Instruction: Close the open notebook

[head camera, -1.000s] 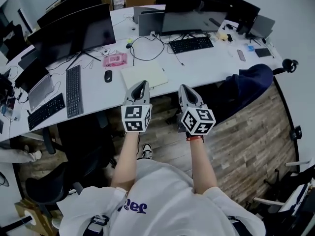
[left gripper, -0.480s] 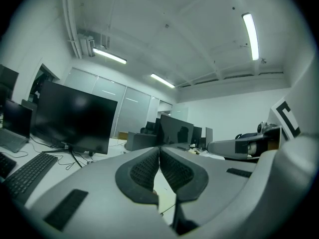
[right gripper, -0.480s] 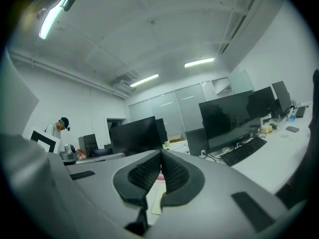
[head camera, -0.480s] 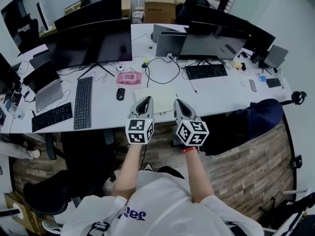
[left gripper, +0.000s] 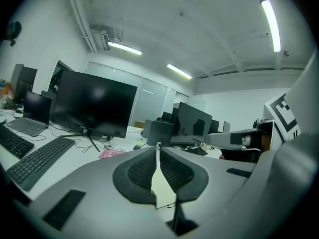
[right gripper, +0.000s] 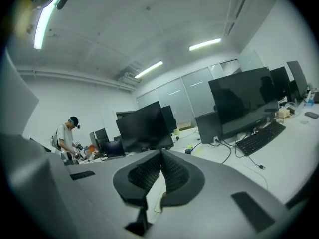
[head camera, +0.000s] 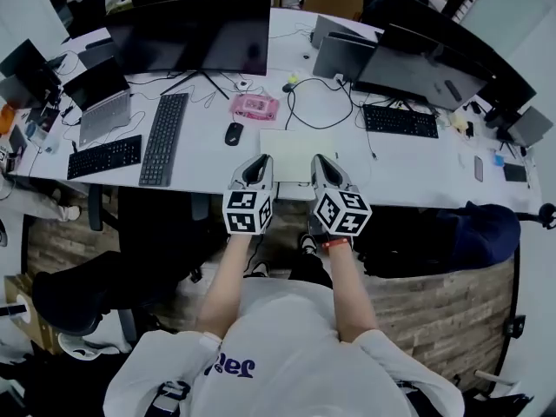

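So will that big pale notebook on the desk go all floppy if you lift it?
Probably a bit floppy: the notebook looks thin and lies flat on the desk. It looks light, so a push would likely slide it across the smooth white top. It won't roll, being flat.

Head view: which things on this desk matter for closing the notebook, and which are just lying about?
For the job: notebook, left claw, right claw, both shut and empty.

Lying about: mouse, pink case, long keyboard, wide monitor, laptop.
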Demonstrator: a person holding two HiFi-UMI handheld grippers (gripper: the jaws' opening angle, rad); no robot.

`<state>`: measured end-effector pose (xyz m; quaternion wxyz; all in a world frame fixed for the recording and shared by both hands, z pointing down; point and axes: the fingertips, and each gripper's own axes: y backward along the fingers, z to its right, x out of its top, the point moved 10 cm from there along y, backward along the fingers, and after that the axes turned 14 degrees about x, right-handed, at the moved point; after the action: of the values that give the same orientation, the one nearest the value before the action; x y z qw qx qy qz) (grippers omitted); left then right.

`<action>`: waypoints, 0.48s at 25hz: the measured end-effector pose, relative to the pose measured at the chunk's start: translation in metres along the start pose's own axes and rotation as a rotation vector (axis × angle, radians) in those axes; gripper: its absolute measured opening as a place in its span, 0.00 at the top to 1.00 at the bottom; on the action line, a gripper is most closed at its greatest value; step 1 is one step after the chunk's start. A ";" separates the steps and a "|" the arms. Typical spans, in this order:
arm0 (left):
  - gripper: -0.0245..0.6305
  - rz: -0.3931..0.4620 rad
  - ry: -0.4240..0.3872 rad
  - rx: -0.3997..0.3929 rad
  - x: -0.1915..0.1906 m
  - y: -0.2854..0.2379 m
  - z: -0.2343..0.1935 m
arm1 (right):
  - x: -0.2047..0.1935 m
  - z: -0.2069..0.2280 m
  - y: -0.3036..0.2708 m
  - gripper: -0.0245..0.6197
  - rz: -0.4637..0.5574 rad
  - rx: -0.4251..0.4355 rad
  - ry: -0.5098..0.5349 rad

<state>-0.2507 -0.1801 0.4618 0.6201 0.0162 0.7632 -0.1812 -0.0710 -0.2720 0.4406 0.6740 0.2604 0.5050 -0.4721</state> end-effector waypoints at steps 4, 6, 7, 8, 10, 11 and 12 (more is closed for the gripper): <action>0.93 -0.064 0.032 0.056 -0.024 -0.017 0.003 | -0.006 0.028 -0.017 0.94 -0.035 0.042 -0.048; 0.93 -0.098 0.051 0.077 -0.037 -0.027 0.002 | -0.014 0.040 -0.026 0.94 -0.058 0.059 -0.066; 0.93 -0.116 0.060 0.087 -0.045 -0.032 0.001 | -0.019 0.044 -0.030 0.94 -0.070 0.065 -0.075; 0.93 -0.135 0.072 0.097 -0.053 -0.036 0.000 | -0.024 0.049 -0.033 0.94 -0.083 0.069 -0.084; 0.92 -0.170 0.103 0.119 -0.067 -0.046 -0.004 | -0.034 0.059 -0.039 0.94 -0.110 0.077 -0.100; 0.89 -0.187 0.118 0.132 -0.073 -0.051 -0.007 | -0.038 0.063 -0.043 0.94 -0.124 0.082 -0.107; 0.87 -0.203 0.130 0.143 -0.078 -0.057 -0.010 | -0.042 0.067 -0.046 0.94 -0.137 0.087 -0.113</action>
<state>-0.2561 -0.2144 0.5527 0.5451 -0.0052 0.7845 -0.2957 -0.0853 -0.3316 0.5088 0.6556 0.2271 0.4617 -0.5527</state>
